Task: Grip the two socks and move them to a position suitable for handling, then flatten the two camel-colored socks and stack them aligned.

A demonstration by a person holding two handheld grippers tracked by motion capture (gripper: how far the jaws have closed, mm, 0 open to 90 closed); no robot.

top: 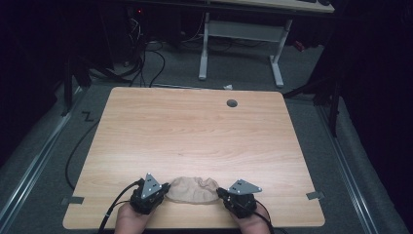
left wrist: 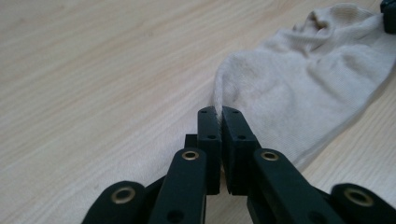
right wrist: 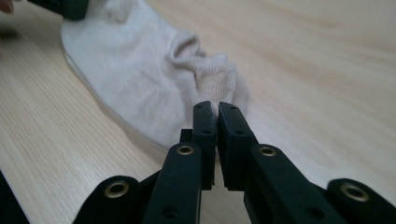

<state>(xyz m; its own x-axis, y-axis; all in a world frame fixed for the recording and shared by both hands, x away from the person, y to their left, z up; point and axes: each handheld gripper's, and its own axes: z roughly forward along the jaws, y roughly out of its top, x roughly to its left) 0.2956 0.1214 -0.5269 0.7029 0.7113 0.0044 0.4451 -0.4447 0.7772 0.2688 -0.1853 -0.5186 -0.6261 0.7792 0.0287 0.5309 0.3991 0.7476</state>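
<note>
Beige cotton sock (top: 192, 190) lies flat at the near edge of the light wooden table (top: 195, 131) in the high view, stretched between the left gripper (top: 165, 191) and right gripper (top: 220, 193). Left gripper view: jaws clenched on the sock's edge. Right gripper view: jaws clamped on its rumpled opposite end.

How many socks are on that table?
1: a beige sock at the table's near edge, pinched at its ends by the left gripper and right gripper.
</note>
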